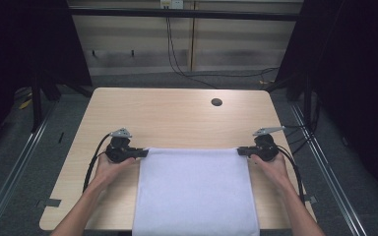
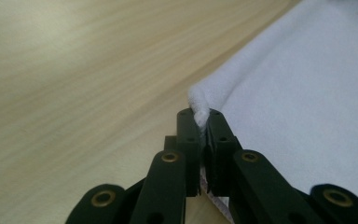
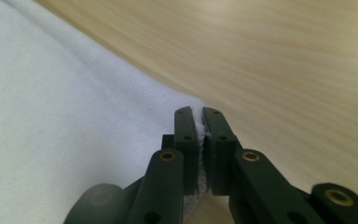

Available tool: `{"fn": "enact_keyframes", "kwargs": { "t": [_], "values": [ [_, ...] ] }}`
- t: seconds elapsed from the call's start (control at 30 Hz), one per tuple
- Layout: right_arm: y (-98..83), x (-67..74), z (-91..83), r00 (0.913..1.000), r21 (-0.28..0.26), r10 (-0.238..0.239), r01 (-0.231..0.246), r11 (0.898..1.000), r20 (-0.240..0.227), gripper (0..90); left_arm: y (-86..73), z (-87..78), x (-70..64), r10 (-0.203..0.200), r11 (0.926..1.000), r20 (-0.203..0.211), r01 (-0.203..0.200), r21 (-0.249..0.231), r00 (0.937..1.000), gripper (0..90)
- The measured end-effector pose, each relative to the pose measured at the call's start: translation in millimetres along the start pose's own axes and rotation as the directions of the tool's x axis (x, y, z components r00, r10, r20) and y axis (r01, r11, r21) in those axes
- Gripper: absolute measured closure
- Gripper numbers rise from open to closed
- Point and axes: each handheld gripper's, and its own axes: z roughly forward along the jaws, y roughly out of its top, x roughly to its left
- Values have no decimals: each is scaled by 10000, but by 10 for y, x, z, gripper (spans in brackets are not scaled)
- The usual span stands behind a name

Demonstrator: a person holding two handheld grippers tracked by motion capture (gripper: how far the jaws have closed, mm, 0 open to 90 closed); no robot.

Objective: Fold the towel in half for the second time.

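White towel's point(image 1: 195, 191) near edge cut off by the high view's bottom.

towel point(image 1: 195, 189): white cloth, soft, matt nap | surface point(image 1: 177, 115): pale wood grain, smooth | fingers point(image 2: 189, 140): black plastic, matt

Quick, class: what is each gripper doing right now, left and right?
Left gripper: shut on the far left corner of the white cloth.
Right gripper: shut on the cloth's far right corner.
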Motion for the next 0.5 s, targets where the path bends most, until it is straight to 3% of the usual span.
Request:
{"fn": "enact_keyframes", "kwargs": {
  "t": [0.2, 0.37, 0.5],
  "values": [
    [288, -78, -142, 9993, -1109, 271, -240, 9935, 265, 860, 329, -93, 101, 6, 9975, -467, -38, -699, 9989, 866],
    [606, -111, -287, 9967, -2083, 230, -63, 9780, 775, 863, 657, -225, 48, 145, 9859, -347, -201, -1659, 9993, 868],
    [751, -143, -364, 9967, -2479, 220, -19, 9688, 785, 865, 796, -310, 46, 389, 9834, -634, -494, -1746, 9972, 868]
  ]
}}
